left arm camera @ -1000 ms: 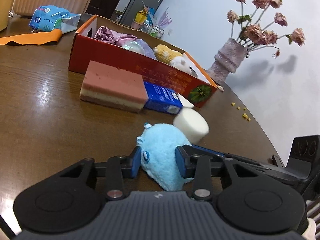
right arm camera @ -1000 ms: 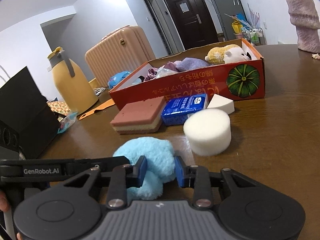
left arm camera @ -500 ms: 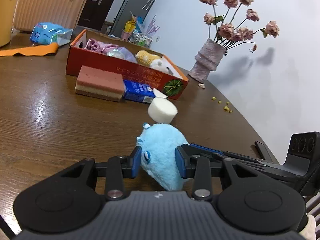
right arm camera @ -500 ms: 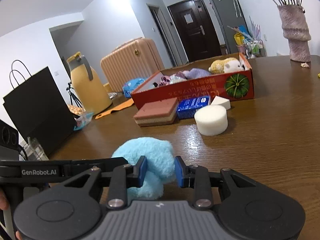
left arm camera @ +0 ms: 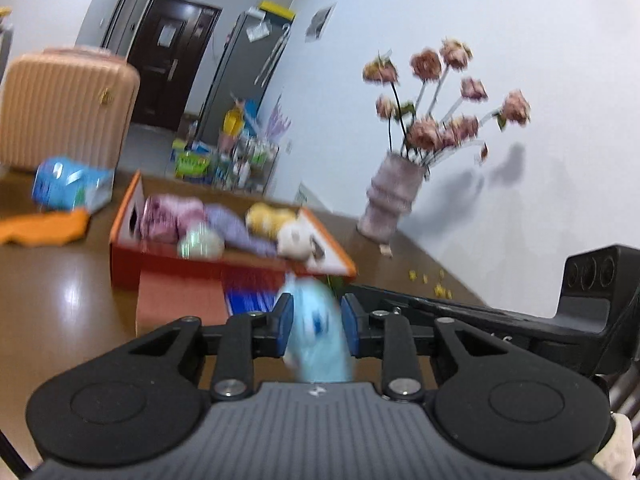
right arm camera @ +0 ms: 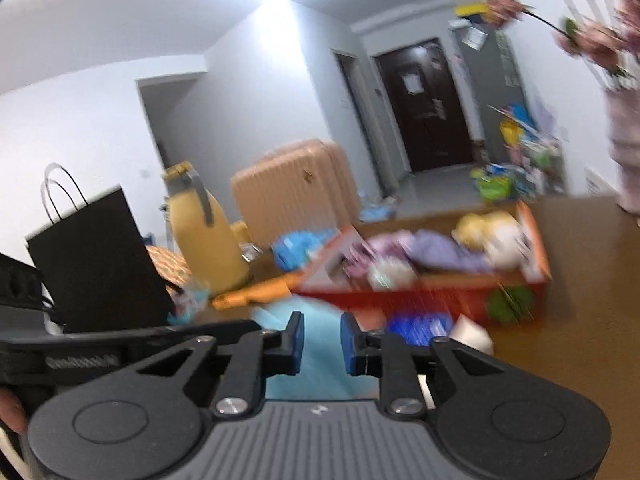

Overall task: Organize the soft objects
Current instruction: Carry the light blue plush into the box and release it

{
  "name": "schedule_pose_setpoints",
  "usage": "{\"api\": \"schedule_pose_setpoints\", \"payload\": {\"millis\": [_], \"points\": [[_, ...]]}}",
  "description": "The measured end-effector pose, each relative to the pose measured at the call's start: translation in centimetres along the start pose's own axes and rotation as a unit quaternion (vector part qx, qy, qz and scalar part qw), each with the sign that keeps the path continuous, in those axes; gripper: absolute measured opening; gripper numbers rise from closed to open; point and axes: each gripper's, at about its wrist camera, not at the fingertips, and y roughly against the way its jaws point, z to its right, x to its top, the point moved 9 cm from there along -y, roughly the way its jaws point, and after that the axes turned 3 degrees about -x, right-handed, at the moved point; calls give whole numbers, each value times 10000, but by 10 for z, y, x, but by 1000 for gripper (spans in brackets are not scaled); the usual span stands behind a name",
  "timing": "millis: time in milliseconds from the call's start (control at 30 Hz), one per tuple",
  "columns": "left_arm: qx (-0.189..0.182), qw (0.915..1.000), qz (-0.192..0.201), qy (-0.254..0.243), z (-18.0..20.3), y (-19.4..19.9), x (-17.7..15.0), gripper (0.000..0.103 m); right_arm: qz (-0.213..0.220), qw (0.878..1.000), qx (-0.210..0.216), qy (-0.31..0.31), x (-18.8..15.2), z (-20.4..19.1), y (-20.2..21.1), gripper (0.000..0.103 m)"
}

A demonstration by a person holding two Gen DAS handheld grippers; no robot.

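A light blue plush toy (left arm camera: 316,344) hangs above the brown table, squeezed from both sides. My left gripper (left arm camera: 316,316) has its blue pads pressed on it, jaws still closing. In the right wrist view the same plush toy (right arm camera: 322,364) sits between the pads of my right gripper (right arm camera: 322,340), which is also closing on it. Beyond stands the open red box (left arm camera: 172,268) holding purple cloths and a yellow and white plush. A pink sponge (left arm camera: 180,300), a blue packet (right arm camera: 416,326) and a white sponge (right arm camera: 470,338) lie before the box. The picture is blurred.
A vase of dried pink flowers (left arm camera: 392,200) stands at the table's far right. A yellow flask (right arm camera: 204,236) and a black paper bag (right arm camera: 96,256) stand on the left. An orange cloth (left arm camera: 44,228) and a blue packet (left arm camera: 68,188) lie behind the box.
Both grippers have risen with the blue plush toy, lifting it off the table. Their pads squeeze it narrower than before. The box and sponges now sit lower in view.
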Motion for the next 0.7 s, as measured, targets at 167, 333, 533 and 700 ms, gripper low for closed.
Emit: {"api": "schedule_pose_setpoints", "payload": {"millis": [167,333,533,700], "points": [[432,9990,14,58,-45,-34,38,26,25,9995,-180,266,44,8,-62,19],[403,9986,-210,267,-83,-30,6,61,-516,9984,-136,160,20,29,-88,38],[311,9901,-847,1077,-104,-34,-67,63,-1333,9897,-275,443,-55,25,-98,52],[239,9887,-903,1176,-108,-51,-78,44,-1607,9861,-329,262,-81,28,-111,52]]}}
